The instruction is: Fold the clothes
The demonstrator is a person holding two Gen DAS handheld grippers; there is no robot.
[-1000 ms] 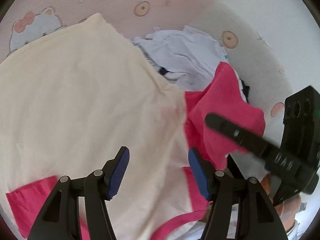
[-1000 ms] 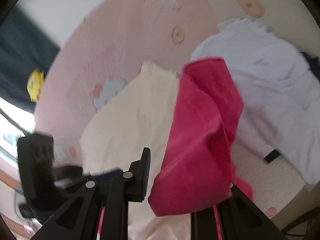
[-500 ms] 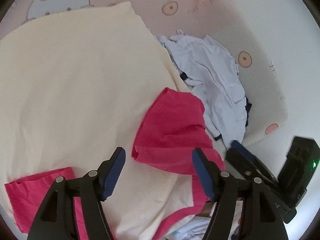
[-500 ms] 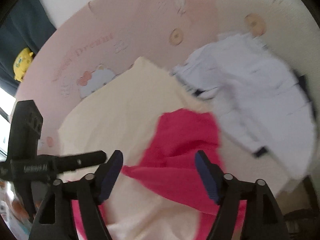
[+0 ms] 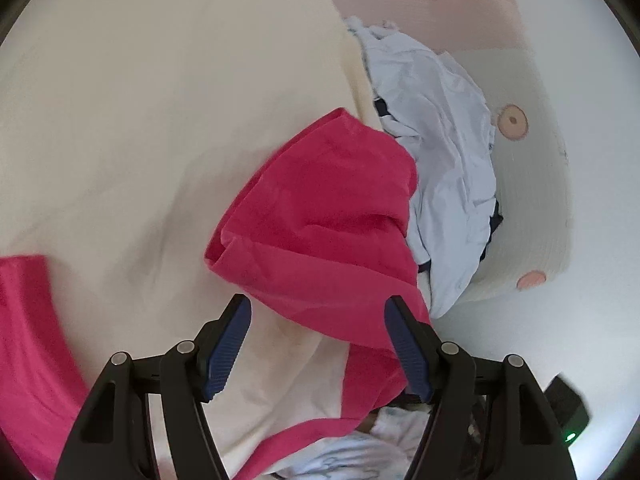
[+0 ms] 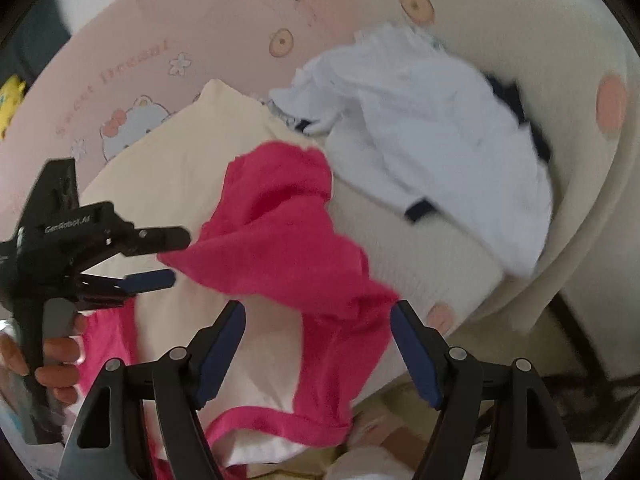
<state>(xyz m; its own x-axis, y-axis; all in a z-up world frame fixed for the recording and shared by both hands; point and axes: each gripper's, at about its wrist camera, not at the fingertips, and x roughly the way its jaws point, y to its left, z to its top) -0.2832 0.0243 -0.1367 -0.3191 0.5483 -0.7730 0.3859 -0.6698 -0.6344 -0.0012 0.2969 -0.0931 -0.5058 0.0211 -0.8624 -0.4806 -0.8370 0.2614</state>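
Observation:
A cream shirt (image 5: 140, 140) with bright pink sleeves lies spread on the bed. One pink sleeve (image 5: 320, 220) lies folded in over the cream body, loose and rumpled. My left gripper (image 5: 318, 308) hovers open just over that sleeve's near edge, and its blue pads (image 5: 228, 344) touch nothing. The right wrist view shows the same sleeve (image 6: 280, 232), and my right gripper (image 6: 318, 308) stands open above its lower part with no cloth pinched. The left gripper (image 6: 178, 256) comes in from the left there, held by a hand (image 6: 56, 352). The other pink sleeve (image 5: 28, 340) lies flat at the left.
A crumpled pale blue garment (image 5: 440, 160) with dark trim lies beside the shirt on the right. Under everything is a pink cartoon-print sheet (image 6: 200, 20), with a cream ribbed pillow (image 5: 528, 208) at the bed's edge. More pale cloth (image 5: 352, 456) lies near the bottom.
My right gripper opened and let go of the pink sleeve, which dropped folded onto the cream body. My left gripper sank closer to the shirt and rolled.

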